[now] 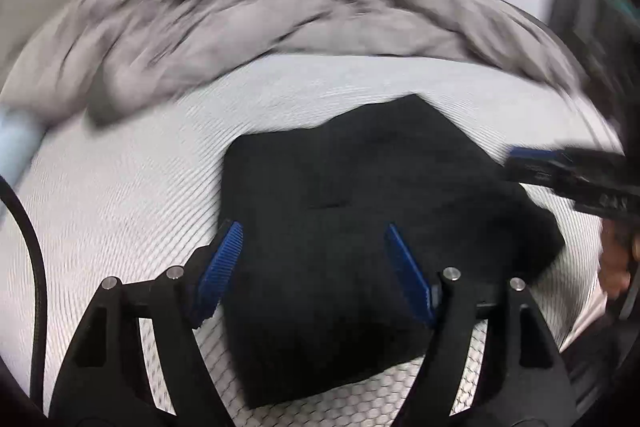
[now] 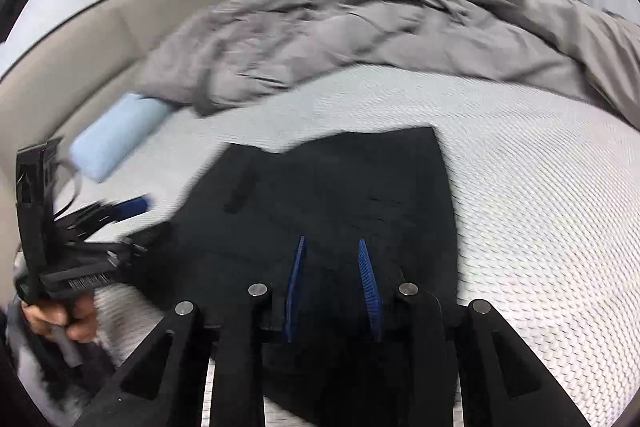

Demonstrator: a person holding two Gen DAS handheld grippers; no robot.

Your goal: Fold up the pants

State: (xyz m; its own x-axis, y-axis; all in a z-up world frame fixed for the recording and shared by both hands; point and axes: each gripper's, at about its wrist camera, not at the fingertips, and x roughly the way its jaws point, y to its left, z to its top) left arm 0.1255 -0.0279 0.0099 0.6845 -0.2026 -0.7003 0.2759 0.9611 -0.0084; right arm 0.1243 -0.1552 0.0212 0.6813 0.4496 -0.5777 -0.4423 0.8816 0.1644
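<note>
Left gripper: jaws wide apart above the black pants, gripping nothing. Pants folded into a compact, uneven block on the white mattress, near the grey duvet. Right gripper: jaws narrowly apart over the pants, empty.

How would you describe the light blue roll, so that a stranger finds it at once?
Start from the white textured mattress. The crumpled grey blanket is heaped along its far side, and the light blue roll lies at the blanket's left end, beside the beige headboard. It alone is pale blue and cylindrical; the black pants lie flat.
</note>
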